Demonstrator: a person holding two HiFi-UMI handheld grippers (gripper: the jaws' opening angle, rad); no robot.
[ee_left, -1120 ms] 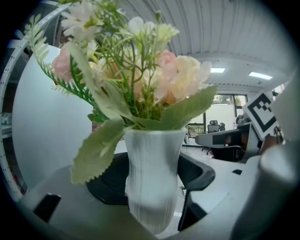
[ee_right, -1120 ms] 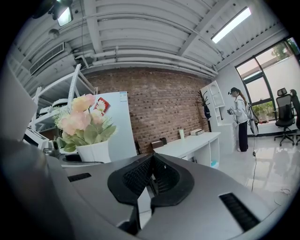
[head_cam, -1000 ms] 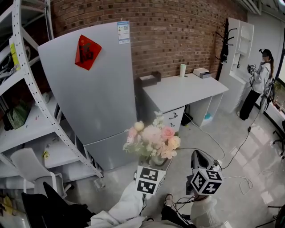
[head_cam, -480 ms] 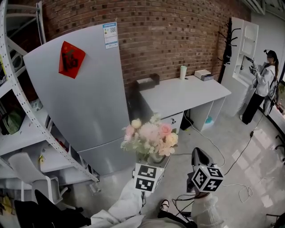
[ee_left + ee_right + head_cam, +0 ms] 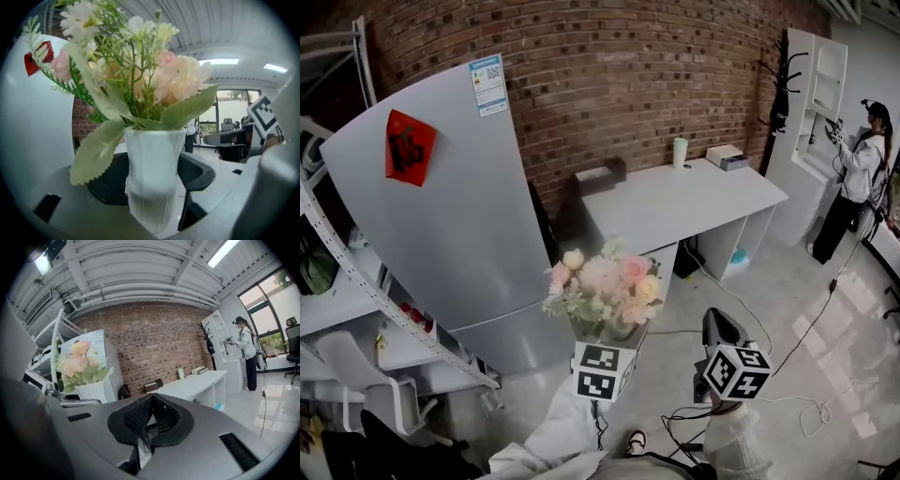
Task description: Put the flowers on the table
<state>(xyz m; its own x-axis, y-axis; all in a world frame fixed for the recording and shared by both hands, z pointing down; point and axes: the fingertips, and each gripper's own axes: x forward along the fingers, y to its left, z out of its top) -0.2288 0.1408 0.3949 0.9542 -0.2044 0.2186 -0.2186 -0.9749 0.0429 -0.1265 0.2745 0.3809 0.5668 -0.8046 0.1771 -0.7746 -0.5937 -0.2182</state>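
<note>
A bunch of pink and cream flowers stands in a white ribbed vase. My left gripper is shut on the vase, with one dark jaw at each side of it, and holds it upright in the air over the floor. The grey table stands ahead against the brick wall, some way beyond the flowers. My right gripper hangs to the right of the vase, shut with nothing in it; its pads meet. In the right gripper view the flowers show at the left and the table lies ahead.
A tall grey fridge stands left of the table, with metal shelving further left. A cup and small boxes sit at the table's back edge. Cables lie on the floor. A person stands by white shelves far right.
In the head view the fridge and shelving have slid left and the table now sits more central. The flowers stay held in my left gripper; the right gripper stays beside them.
</note>
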